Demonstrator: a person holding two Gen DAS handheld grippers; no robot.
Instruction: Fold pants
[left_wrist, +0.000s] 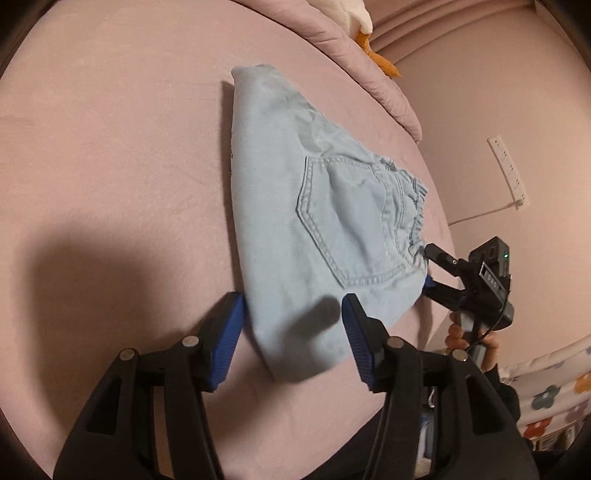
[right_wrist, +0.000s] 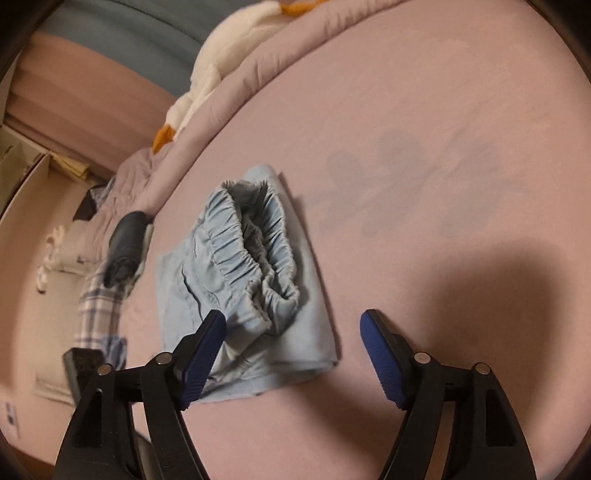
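A pair of light blue denim pants (left_wrist: 314, 206) is seen folded into a compact bundle and laid flat on the pink bed sheet (left_wrist: 122, 155). A stitched back pocket faces up in the left wrist view, while the gathered elastic waistband (right_wrist: 255, 254) is turned toward the right wrist camera, with folded layers stacked beneath it. The left gripper (left_wrist: 293, 334) is held over the near edge of the bundle, its blue-padded fingers spread and nothing pinched. The right gripper (right_wrist: 291, 349) is likewise spread wide, the near right corner of the bundle lying between its fingers, ungripped. A pink quilt (left_wrist: 373, 62) is bunched at the far side.
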